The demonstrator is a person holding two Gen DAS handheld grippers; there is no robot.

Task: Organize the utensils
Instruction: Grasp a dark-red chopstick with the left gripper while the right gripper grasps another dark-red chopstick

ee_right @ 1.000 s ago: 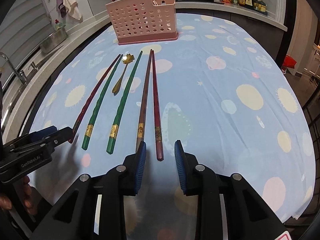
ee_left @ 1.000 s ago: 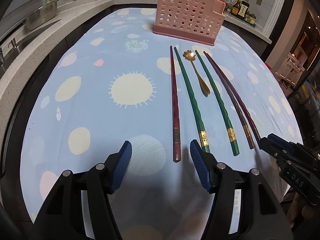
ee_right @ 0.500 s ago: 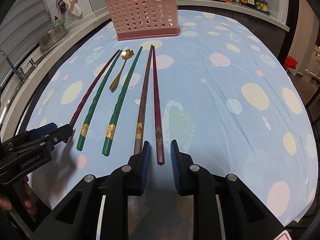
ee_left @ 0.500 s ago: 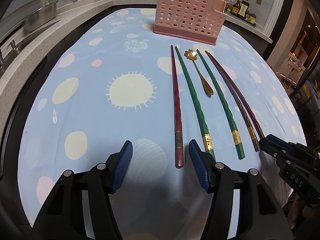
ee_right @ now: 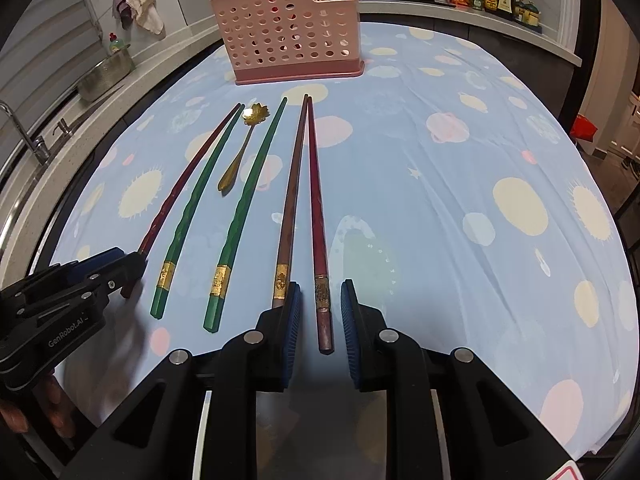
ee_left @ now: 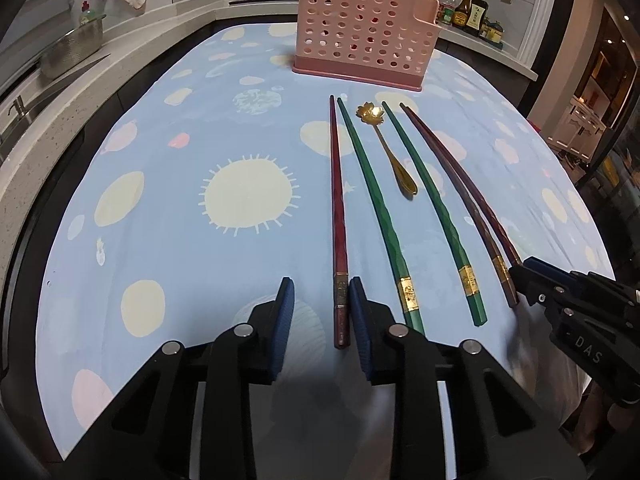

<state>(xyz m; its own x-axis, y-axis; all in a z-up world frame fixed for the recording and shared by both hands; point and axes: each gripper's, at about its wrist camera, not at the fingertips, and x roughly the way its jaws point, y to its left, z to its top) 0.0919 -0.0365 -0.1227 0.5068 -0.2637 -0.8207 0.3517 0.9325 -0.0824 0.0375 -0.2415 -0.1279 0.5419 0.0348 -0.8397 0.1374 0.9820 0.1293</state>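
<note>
Five chopsticks and a gold spoon (ee_left: pixel 387 152) lie side by side on the worktop (ee_left: pixel 160 208), the pink holder (ee_left: pixel 360 28) at the far end. Left claw (ee_left: pixel 319 312), just been closing, straddles the leftmost red chopstick (ee_left: pixel 338 216), pads not clearly pressing. Right claw (ee_right: pixel 318 312), jaws narrow but apart, straddles the rightmost red chopstick (ee_right: pixel 316 200). Risk: its left pad touches the brown chopstick (ee_right: pixel 290 200) and could drag it; thin sticks may roll or pivot out of an end pinch.

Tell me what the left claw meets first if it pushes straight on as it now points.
Probably the red chopstick lying between its pads, near the thick end, then the tablecloth under it. The left claw looks angled down; depth is unclear.
</note>
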